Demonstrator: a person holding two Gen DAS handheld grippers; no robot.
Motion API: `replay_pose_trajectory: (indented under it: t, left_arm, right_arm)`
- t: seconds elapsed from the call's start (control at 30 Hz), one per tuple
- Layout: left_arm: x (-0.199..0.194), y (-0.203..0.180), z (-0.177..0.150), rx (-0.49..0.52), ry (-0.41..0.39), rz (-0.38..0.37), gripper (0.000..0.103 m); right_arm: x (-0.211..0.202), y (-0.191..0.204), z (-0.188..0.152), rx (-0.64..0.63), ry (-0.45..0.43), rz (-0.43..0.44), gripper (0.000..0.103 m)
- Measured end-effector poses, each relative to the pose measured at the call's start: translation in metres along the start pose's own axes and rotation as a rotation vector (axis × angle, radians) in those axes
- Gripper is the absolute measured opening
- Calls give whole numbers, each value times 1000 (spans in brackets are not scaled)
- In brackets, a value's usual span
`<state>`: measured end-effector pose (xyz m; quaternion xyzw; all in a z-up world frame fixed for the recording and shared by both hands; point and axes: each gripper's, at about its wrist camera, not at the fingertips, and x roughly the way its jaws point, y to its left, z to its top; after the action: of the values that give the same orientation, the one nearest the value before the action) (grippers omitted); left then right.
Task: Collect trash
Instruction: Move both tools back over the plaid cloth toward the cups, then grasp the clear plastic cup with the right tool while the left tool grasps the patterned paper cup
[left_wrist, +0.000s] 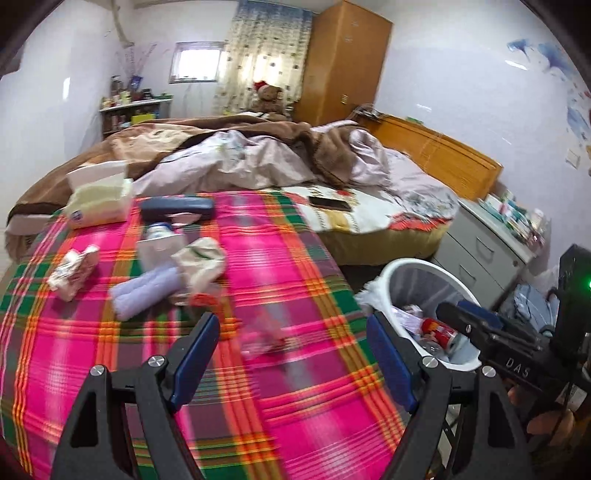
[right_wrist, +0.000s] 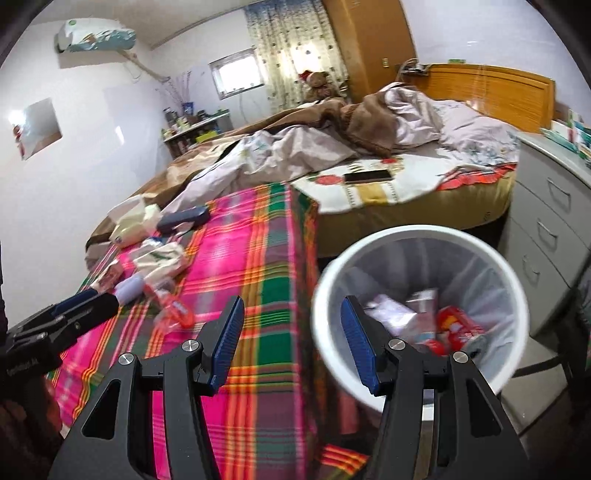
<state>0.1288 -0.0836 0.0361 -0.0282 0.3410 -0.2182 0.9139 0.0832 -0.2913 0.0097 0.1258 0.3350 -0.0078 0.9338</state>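
bedroom light falls on a pink, green and orange plaid cloth (left_wrist: 280, 266) covering the near surface. left gripper (left_wrist: 293, 354) hovers over it, jaws wide and empty; just ahead lies a blurred clear wrapper with red print (left_wrist: 264, 341). farther out sit a crumpled white wrapper (left_wrist: 201, 264), a lavender roll (left_wrist: 146, 291) and a tissue box (left_wrist: 98, 195). right gripper (right_wrist: 291, 341), also wide and empty, hangs by the white bin (right_wrist: 421, 236), lined with a clear bag and holding a red can (right_wrist: 456, 325) among scraps.
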Motion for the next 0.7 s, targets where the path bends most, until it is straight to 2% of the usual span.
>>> replay_pose_trajectory:
  t: [0.37, 0.7]
  left_arm:
    - [-21, 86, -8, -126, -29, 139, 83]
    - [-26, 143, -12, -200, -28, 206, 83]
  right_arm:
    - [32, 55, -8, -98, 74, 98, 56]
    - [61, 95, -17, -174, 147, 136, 56]
